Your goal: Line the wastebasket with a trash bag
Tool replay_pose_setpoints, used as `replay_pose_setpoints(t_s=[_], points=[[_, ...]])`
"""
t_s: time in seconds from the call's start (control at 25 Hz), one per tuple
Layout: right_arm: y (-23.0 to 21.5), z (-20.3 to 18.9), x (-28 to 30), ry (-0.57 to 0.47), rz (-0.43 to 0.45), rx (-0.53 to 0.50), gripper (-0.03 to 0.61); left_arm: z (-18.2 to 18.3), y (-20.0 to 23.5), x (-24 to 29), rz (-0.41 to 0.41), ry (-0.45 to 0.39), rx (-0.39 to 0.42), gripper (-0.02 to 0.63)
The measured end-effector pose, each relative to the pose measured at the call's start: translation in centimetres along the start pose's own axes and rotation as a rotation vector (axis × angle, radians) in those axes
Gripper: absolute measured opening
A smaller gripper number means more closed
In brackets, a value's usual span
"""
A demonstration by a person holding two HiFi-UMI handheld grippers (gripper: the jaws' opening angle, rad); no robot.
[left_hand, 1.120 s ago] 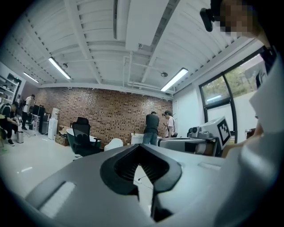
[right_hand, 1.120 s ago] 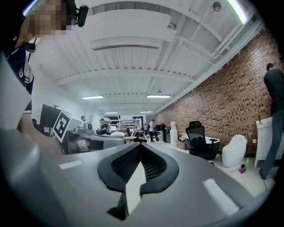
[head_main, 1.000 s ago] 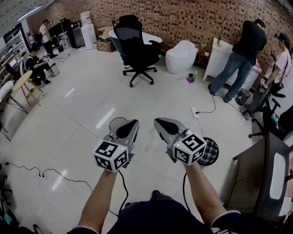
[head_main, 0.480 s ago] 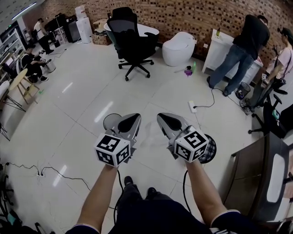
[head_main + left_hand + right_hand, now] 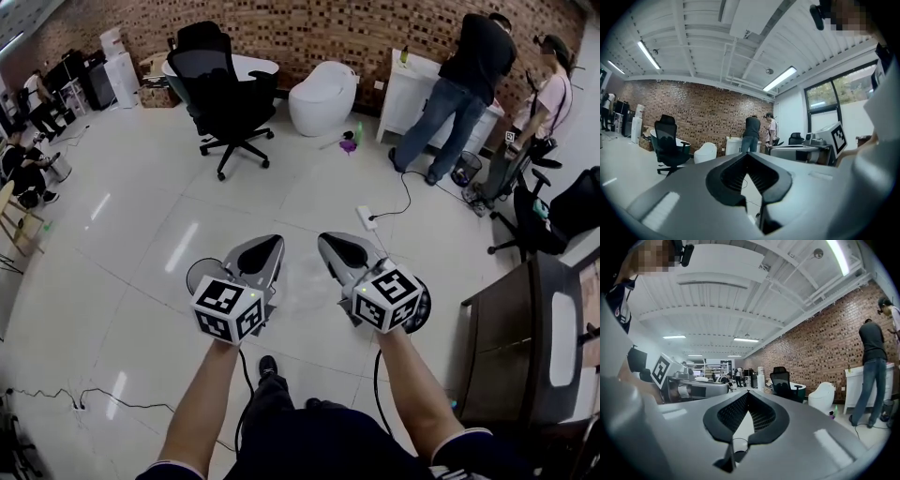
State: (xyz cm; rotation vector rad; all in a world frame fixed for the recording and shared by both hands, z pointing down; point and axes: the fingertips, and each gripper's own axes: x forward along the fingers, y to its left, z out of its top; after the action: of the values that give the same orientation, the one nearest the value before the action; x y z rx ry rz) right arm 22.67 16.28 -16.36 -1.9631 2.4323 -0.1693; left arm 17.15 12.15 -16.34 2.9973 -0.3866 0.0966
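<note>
In the head view both grippers are held side by side at waist height, pointing level and forward over the tiled floor. My left gripper (image 5: 272, 242) is shut, and a grey round wastebasket (image 5: 197, 275) stands on the floor just left of and beneath it. My right gripper (image 5: 328, 240) is also shut; a black mesh wastebasket (image 5: 422, 307) peeks out behind its marker cube. In the left gripper view the left gripper (image 5: 747, 154) has its jaws together with nothing between them, and so has the right gripper (image 5: 748, 393) in its own view. I cannot make out a trash bag.
A black office chair (image 5: 220, 94) and a white rounded fixture (image 5: 322, 94) stand ahead by the brick wall. Two people (image 5: 464, 84) stand at a white cabinet at the back right. A power strip (image 5: 366, 217) with its cable lies ahead; a dark desk (image 5: 525, 347) is at the right.
The view has advanced across the floor, with chair and wall shifting left. Both grippers keep their shut, side-by-side stance. The black mesh wastebasket has slid further behind the right gripper.
</note>
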Motion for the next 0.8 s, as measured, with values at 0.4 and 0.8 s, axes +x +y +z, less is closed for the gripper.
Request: replay_pose_setpoints(t_s=[0.4,0.8], points=[[-3.5,-0.1,6.4,0.020,-0.134,-0.001,0.001,0.1,7.0,3.8,-0.095,0.024,0.009,0.011],[-7.7,-3.2,8.0,0.064,-0.207,0.018,0.002,-3.4,9.3,7.4,-0.149,0.077,0.010,0.011]])
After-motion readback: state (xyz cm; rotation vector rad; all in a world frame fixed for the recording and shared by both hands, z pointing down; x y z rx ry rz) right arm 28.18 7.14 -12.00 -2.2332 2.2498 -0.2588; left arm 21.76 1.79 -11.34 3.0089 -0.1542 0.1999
